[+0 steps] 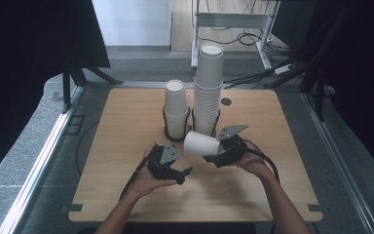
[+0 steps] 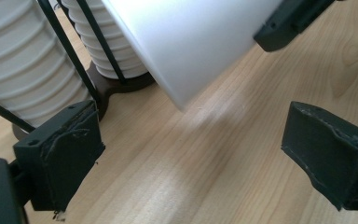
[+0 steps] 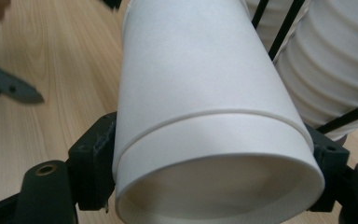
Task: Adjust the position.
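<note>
Closest to the camera are the person's two forearms coming in over the near edge of the wooden worktop (image 1: pixel 126 122), which is the biggest thing here. At its far middle stand two stacks of white paper cups in black wire holders: the tall stack (image 1: pixel 208 90) on the right, the shorter stack (image 1: pixel 176 109) touching its left side. No print, logo or writing that I can read on any cup or on the claws.

The right claw (image 1: pixel 213 157) is clamped on a single white paper cup (image 1: pixel 202 144), its pads pressed on both sides near the rim. The cup lies roughly level above the worktop, base pointing left, just in front of the tall stack.

The left claw (image 1: pixel 187 174) sits just left of and below that cup with its pads apart and only bare wood between them; the cup's base hangs above and beyond them, not touching.
</note>
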The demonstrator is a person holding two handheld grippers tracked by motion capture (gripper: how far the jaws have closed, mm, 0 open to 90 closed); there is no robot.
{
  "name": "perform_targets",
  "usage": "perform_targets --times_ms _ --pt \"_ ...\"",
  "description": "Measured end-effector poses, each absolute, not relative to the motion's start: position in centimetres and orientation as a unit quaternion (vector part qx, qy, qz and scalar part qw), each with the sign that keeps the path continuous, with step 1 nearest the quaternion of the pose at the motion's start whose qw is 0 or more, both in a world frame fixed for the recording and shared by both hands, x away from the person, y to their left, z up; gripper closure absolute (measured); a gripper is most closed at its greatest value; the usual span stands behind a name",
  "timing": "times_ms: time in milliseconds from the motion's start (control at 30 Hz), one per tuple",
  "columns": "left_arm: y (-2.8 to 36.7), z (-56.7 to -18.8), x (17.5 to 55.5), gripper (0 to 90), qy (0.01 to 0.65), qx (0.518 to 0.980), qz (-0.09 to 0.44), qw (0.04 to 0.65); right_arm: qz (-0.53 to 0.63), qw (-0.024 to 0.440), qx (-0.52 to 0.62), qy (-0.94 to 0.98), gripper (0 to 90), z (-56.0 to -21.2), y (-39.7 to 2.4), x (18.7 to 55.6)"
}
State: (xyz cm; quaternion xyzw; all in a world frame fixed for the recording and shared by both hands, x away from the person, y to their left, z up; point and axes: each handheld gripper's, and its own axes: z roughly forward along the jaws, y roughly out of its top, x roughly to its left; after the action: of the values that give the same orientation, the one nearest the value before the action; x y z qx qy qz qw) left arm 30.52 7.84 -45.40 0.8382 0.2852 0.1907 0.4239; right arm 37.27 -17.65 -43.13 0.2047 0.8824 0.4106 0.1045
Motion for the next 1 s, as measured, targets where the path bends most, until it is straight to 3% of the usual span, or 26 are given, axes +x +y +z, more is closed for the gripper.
perform_targets --times_ms 733,1000 --pt "9.0 -46.1 30.7 5.7 0.319 0.824 0.174 0.434 0.507 0.125 0.253 0.815 21.9 -45.1 -18.8 35.4" --pt "9.5 -46.3 31.1 7.5 0.340 0.811 0.136 0.456 0.527 0.122 0.260 0.800 21.8 -45.6 -19.0 34.9"
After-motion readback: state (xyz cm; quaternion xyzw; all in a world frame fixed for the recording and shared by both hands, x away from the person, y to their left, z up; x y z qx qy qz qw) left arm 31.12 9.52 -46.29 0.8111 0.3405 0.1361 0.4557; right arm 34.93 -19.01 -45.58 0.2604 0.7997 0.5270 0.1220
